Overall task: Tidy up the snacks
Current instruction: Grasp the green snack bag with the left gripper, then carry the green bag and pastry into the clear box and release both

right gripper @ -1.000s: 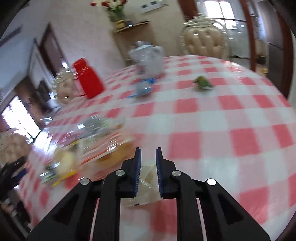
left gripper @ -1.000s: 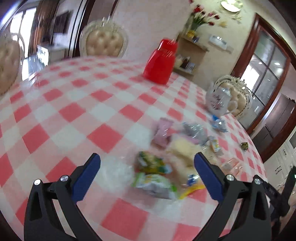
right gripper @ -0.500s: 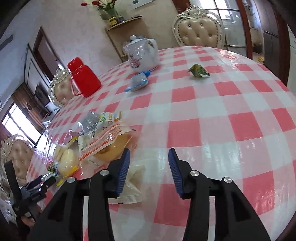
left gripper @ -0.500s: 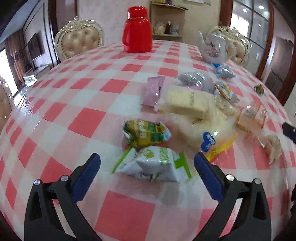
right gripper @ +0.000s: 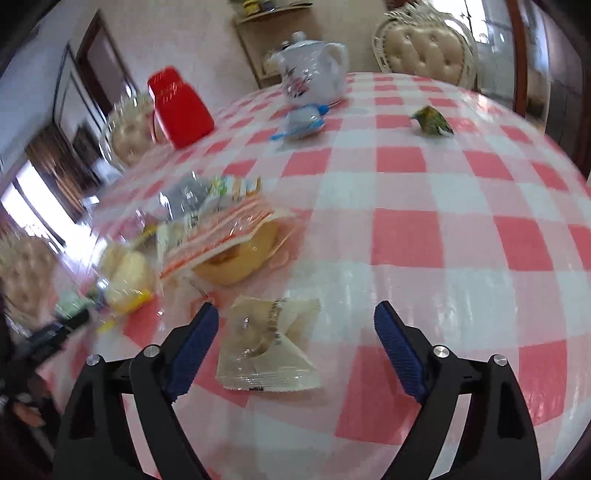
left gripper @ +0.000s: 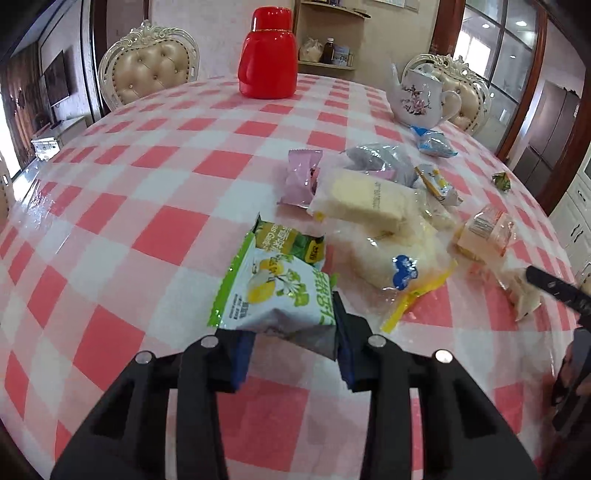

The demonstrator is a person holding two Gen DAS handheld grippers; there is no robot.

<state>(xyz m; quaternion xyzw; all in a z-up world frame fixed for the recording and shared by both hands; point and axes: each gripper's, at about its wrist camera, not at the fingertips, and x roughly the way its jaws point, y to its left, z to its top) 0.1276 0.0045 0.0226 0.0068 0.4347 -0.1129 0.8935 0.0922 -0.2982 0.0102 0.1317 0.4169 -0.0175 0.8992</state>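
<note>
Green-and-white snack packet (left gripper: 277, 295) at the near edge of the snack pile, lengthwise across the left tool (left gripper: 291, 354), jaws closing onto its rear end. Clear wrapped pastry (right gripper: 269, 347) flat on the checked surface (right gripper: 406, 236) between the right tool (right gripper: 295, 350), jaws opening, not touching. Only the right view shows that gap.

Round table (left gripper: 155, 206) under a red-and-white checked cloth with a glossy clear cover. Far side: red thermos jug (left gripper: 269, 55), upright, lid on. To its right, well apart, a white teapot (left gripper: 421, 98) with a pink blossom print, spout pointing toward the jug. Behind the table, two cream tufted chairs with carved white frames, one (left gripper: 147, 72) left of the jug, the other (left gripper: 463, 92) directly behind the teapot. Against the back wall, a wooden corner shelf (left gripper: 327, 35) holding small jars and bottles. Glass-paned door (left gripper: 495, 70) in a dark wood frame at the right.
</note>
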